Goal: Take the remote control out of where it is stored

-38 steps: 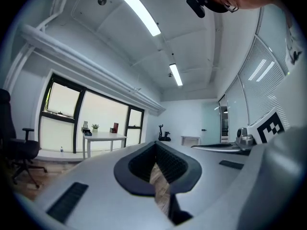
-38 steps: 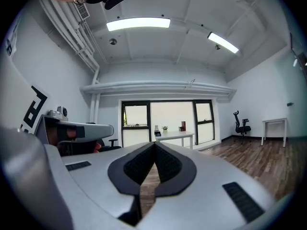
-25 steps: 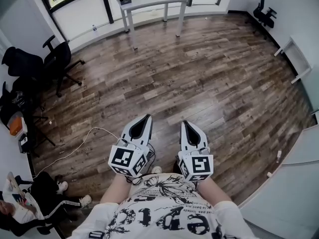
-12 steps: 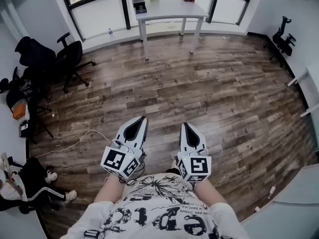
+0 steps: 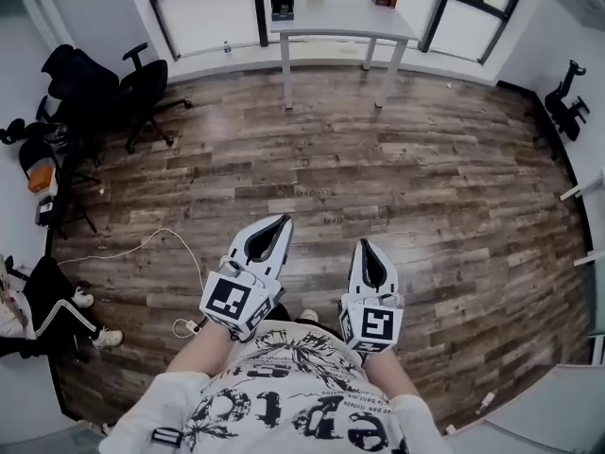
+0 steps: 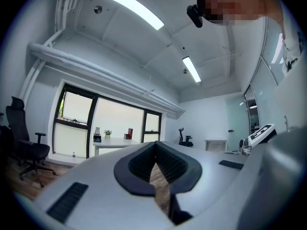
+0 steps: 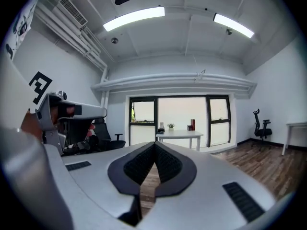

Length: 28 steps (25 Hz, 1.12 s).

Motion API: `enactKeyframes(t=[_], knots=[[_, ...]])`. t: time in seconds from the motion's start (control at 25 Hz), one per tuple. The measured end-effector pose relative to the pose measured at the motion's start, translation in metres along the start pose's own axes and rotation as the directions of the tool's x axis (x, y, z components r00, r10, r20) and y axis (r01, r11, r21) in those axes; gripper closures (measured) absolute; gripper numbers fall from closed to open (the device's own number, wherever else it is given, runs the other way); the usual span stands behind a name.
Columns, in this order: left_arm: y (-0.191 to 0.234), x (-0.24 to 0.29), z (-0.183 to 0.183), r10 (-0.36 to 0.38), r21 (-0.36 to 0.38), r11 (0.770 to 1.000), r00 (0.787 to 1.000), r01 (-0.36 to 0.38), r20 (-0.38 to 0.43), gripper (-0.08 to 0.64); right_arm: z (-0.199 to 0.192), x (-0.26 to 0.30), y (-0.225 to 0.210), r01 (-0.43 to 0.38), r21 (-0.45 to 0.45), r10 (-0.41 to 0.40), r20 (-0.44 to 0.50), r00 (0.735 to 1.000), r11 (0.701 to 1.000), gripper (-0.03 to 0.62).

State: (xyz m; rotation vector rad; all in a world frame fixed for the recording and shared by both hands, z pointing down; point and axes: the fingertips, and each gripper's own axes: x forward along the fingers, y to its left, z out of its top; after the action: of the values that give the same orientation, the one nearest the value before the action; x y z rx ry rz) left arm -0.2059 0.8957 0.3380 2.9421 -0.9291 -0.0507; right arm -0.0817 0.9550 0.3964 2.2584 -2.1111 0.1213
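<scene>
Though far from white table (image 5: 345, 12), left gripper (image 5: 280, 221), right gripper (image 5: 363, 246): fingers (image 6: 134, 169) together, empty.

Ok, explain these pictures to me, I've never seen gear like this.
A person wears a head camera; that view looks down at their arms over a wooden floor. Each hand holds a white two-jaw tool: the left gripper and the right gripper. The other two pictures come from cameras riding on those grippers, looking along their jaws. Both pairs of jaws are closed, with nothing held. Ahead stands a white table, office chairs to its left. No remote control is in sight.
</scene>
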Motion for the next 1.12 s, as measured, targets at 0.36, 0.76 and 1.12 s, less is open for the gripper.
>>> enactKeyframes(t=[0.36, 0.76, 1.12], knots=[[0.003, 0.089, -0.014, -0.109, 0.022, 0.994, 0.992, 0.111, -0.057, 0.552, -0.011, 0.05, -0.055, 0.075, 0.03, -0.074, -0.054, 0.996, 0.997, 0.6], [0.116, 0.204, -0.025, -0.222, -0.113, 0.97, 0.974, 0.215, -0.054, 0.552, -0.001, 0.201, -0.078, 0.175, -0.067, -0.18, -0.083, 0.98, 0.982, 0.6], [0.315, 0.233, -0.004, -0.038, -0.08, 0.996, 0.998, 0.033, -0.056, 0.552, 0.02, 0.38, 0.005, 0.022, 0.02, -0.02, -0.102, 0.995, 1.0, 0.6]])
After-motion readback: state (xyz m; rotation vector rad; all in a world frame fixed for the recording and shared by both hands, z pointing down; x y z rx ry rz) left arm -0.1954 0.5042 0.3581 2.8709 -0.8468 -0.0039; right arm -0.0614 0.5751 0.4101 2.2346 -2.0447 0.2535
